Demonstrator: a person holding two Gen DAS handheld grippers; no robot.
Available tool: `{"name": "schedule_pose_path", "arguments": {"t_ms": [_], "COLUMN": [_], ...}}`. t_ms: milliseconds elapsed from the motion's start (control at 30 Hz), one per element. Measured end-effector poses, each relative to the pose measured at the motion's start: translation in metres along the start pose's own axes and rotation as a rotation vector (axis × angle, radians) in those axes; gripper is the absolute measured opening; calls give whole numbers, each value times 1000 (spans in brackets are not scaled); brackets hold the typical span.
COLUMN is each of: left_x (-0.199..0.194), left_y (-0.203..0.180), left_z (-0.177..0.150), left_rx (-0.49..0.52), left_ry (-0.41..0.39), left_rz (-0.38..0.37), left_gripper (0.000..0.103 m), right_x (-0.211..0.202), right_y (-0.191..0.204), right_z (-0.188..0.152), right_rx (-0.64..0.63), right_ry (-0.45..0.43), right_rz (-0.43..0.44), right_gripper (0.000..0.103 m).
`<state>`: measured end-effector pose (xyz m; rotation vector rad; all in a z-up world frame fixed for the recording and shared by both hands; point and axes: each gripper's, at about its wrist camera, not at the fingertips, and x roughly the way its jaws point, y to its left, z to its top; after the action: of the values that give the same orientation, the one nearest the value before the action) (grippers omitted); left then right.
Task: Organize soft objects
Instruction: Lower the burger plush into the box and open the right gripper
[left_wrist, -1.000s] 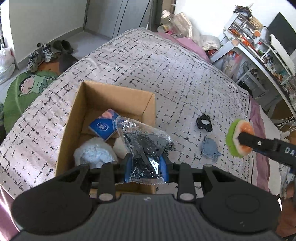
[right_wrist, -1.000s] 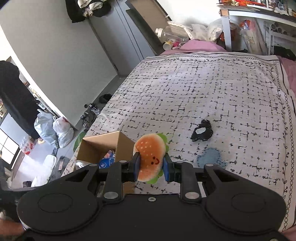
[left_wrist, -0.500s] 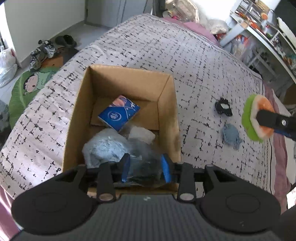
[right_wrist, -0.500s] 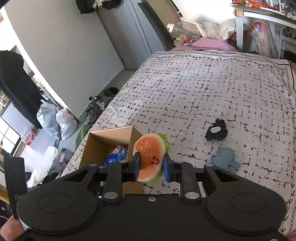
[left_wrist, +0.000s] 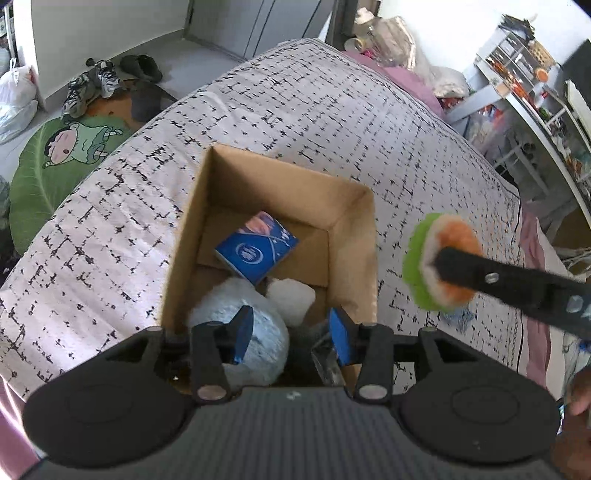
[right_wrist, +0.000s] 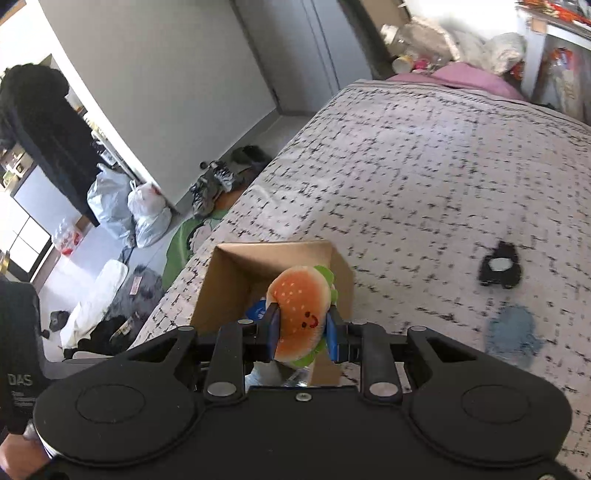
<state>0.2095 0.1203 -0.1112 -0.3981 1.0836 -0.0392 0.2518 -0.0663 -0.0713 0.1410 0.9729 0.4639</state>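
Left wrist view: left gripper (left_wrist: 291, 338) over the box (left_wrist: 354, 236), jaws just opened, pads clear of the crinkly bag (left_wrist: 325, 358) now lying below the right finger inside. Release step appears done; retreat comes next.

Right wrist view: right gripper (right_wrist: 302, 332) clamped on the burger toy (right_wrist: 301, 314), box (right_wrist: 229, 280) just ahead of the fingers. Next: carry over the opening, then let go.

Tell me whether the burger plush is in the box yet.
Not yet. The burger plush is clamped in the right gripper, off to the side of the cardboard box rather than inside it.
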Motion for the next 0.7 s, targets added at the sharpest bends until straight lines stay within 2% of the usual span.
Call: {"name": "schedule_pose_path", "arguments": {"t_ms": [300, 367, 500, 633, 700], "left_x": [-4, -5, -9, -14, -18], "left_y": [22, 25, 30, 29, 27], "left_z": [12, 13, 16, 19, 19], "left_rx": [-40, -46, -55, -63, -58], "left_ry": [-4, -4, -5, -13, -32], "left_rz": [8, 12, 31, 46, 58], "left_gripper": [45, 50, 57, 77, 79], "right_x": [35, 41, 49, 40, 33], "right_y": [4, 5, 3, -1, -3], "right_z": [9, 10, 13, 15, 15], "right_rx": [56, 62, 84, 97, 106], "right_ry": [53, 59, 58, 33, 23], "right_rz": [15, 22, 35, 29, 34], "right_gripper": [26, 27, 40, 46, 47]}}
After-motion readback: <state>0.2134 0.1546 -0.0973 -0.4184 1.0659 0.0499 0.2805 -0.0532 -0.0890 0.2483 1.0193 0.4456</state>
